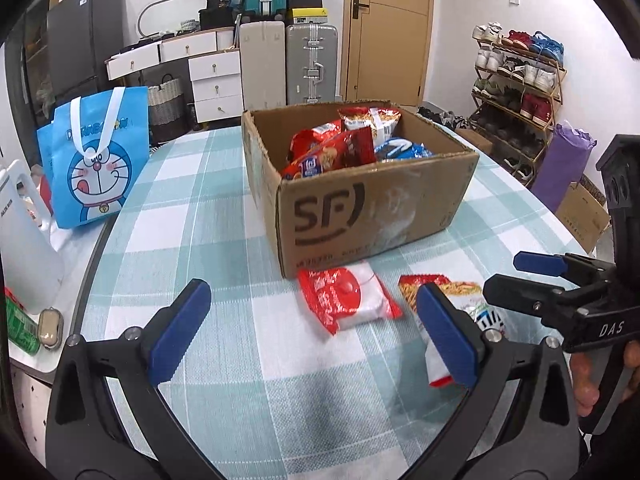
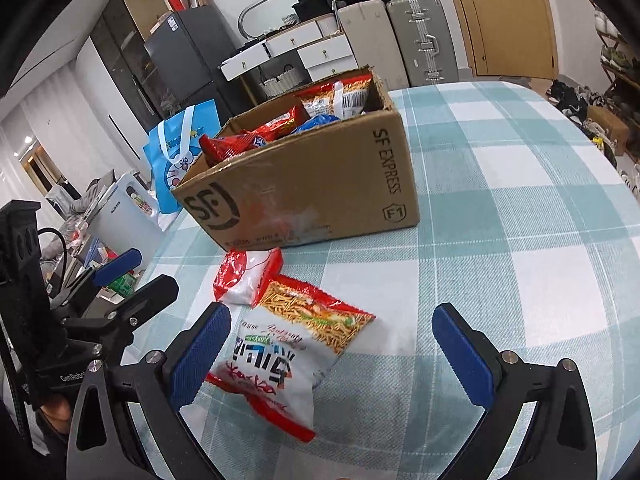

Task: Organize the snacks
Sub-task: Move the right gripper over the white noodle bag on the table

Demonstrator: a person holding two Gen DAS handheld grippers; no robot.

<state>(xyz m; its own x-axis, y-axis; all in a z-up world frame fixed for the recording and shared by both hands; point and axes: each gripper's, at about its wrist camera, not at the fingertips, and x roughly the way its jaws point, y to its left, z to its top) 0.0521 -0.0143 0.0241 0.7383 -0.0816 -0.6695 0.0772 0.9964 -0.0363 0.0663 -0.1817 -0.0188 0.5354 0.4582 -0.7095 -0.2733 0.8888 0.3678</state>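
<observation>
An open SF cardboard box (image 1: 372,208) (image 2: 320,188) stands on the checked tablecloth and holds several snack packs (image 1: 332,152) (image 2: 256,140). In front of it lie a red-and-white snack pack (image 1: 348,300) (image 2: 244,276) and a noodle-snack bag (image 1: 460,300) (image 2: 296,344). My left gripper (image 1: 316,336) is open and empty, just short of the red-and-white pack. My right gripper (image 2: 332,352) is open above the noodle-snack bag, which lies by its left finger; it also shows in the left wrist view (image 1: 532,276).
A blue Doraemon bag (image 1: 92,160) (image 2: 180,156) and a white jug (image 1: 24,240) stand left of the table. A green can (image 1: 20,328) sits at the left edge. Suitcases, drawers and a shoe rack (image 1: 516,80) stand beyond the table.
</observation>
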